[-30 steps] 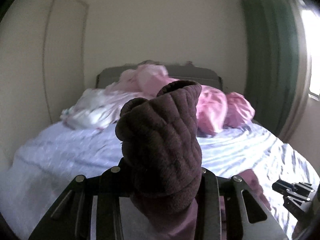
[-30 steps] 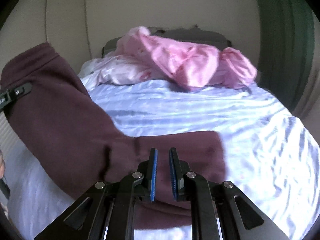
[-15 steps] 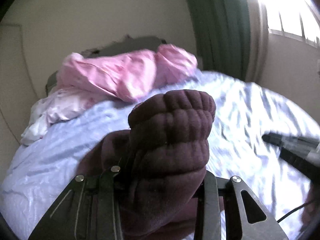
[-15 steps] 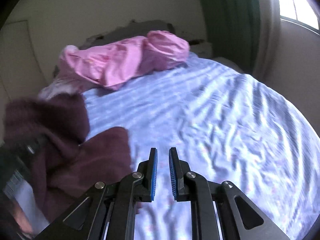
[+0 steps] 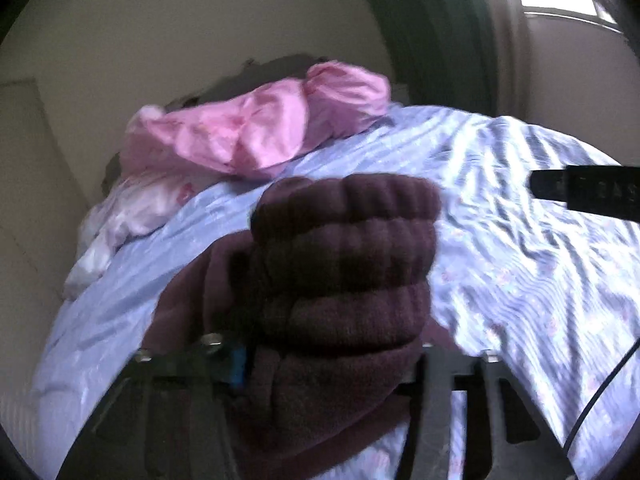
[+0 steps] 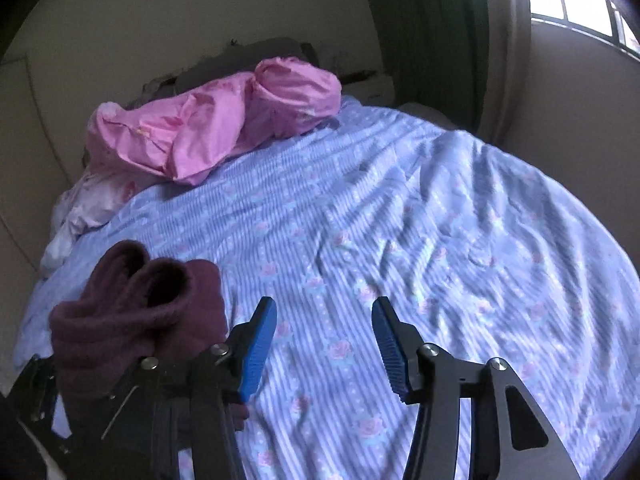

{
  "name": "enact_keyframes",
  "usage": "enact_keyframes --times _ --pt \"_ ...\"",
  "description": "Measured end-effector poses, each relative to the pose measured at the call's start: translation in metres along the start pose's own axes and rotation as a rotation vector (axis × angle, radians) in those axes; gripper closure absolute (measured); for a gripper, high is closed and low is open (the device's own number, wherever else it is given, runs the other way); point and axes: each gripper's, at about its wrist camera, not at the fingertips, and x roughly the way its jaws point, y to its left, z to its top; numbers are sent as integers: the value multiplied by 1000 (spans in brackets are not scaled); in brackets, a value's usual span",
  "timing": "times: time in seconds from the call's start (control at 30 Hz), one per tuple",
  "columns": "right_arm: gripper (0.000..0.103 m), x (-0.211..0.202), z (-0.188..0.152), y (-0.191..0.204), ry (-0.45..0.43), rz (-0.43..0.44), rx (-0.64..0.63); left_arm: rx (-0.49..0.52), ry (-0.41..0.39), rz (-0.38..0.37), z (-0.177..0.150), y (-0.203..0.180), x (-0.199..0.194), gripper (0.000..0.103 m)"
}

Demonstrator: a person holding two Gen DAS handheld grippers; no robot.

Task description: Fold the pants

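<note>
The maroon fleece pants (image 5: 344, 264) are bunched into a thick roll that rests on the blue striped bedsheet (image 5: 520, 264). My left gripper (image 5: 334, 356) straddles the roll. Its jaws are opening, the blue left pad (image 5: 239, 364) now shows beside the fabric, and the pants still lie between the fingers. In the right wrist view the same bundle (image 6: 136, 312) sits at the lower left, just left of my right gripper (image 6: 324, 308). The right gripper's jaws are opening too, with nothing between the blue pads and only the sheet (image 6: 400, 240) beneath.
Crumpled pink bedding (image 6: 208, 132) lies piled at the head of the bed, with a pale pink-white cloth (image 5: 140, 208) left of it. A green curtain (image 6: 432, 40) and a bright window (image 6: 580, 0) stand at the right. A black gripper part (image 5: 580, 192) juts in from the right edge.
Both views swung right towards the window and dipped to the bed. The pants came down onto the sheet. The right jaws went from shut to apart; the left jaws widened around the roll.
</note>
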Motion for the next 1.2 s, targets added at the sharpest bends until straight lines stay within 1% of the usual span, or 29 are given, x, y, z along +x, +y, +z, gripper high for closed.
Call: enact_keyframes --times 0.03,0.13,0.2,0.27,0.3,0.33,0.37,0.4,0.43,0.47,0.57,0.6,0.67,0.7,0.73,0.77,0.8,0.87,0.9,0.93,0.97,1.0,1.1,1.2 --pt "52 -3 0 0 -5 1 -1 2 23 19 2 1 -1 43" --pt "52 -12 3 4 -18 -12 -8 13 68 22 6 2 -5 43" --pt "52 -20 5 6 -36 -40 -24 30 73 65 6 -3 -7 43" --pt "52 -28 7 5 -55 -60 -30 71 46 144 4 -13 -13 31" --pt "52 -33 8 4 -65 -77 -34 87 27 182 4 -18 -18 29" --pt "48 -37 9 3 -75 -89 -35 97 15 207 4 -22 -21 26" --pt "38 -41 10 1 -84 -99 -36 100 6 228 5 -25 -24 21" --pt "35 -47 11 -1 -97 -107 -30 102 -13 257 6 -30 -30 18" --pt "34 -53 11 -5 -112 -109 -17 106 -40 249 7 -34 -37 6" --pt "34 -57 11 -7 -120 -105 -7 107 -76 202 8 -37 -48 0" --pt "34 -64 13 -15 -121 -98 16 92 -104 5 12 -42 -74 0" --pt "34 -68 13 -18 -123 -94 27 97 -117 -8 13 -42 -79 0" --pt "34 -76 14 -25 -134 -90 39 100 -143 27 11 -36 -88 0" --pt "34 -82 16 -28 -146 -83 42 79 -155 40 8 -24 -92 0" --pt "34 -86 16 -30 -150 -74 42 58 -150 37 6 -14 -94 0" --pt "34 -88 17 -30 -151 -61 43 24 -141 23 4 1 -96 0" --pt "34 -90 19 -29 -147 -32 45 -34 -131 -11 -1 24 -98 0" --pt "34 -91 19 -23 -127 43 52 -116 -120 -56 -11 58 -100 0" --pt "34 -89 19 -16 -109 110 55 -176 -106 -74 -17 84 -99 0" --pt "34 -85 19 -7 -93 162 48 -210 -104 -76 -24 98 -99 0" --pt "34 -82 19 1 -80 193 35 -257 -102 -75 -31 118 -96 0" --pt "34 -76 17 15 -65 228 1 -279 -93 -79 -36 131 -92 0" --pt "34 -60 10 60 -53 255 -116 -319 -20 -140 -58 157 -75 0" --pt "35 -39 0 102 -16 262 -214 -339 -16 -114 -78 162 -66 0"
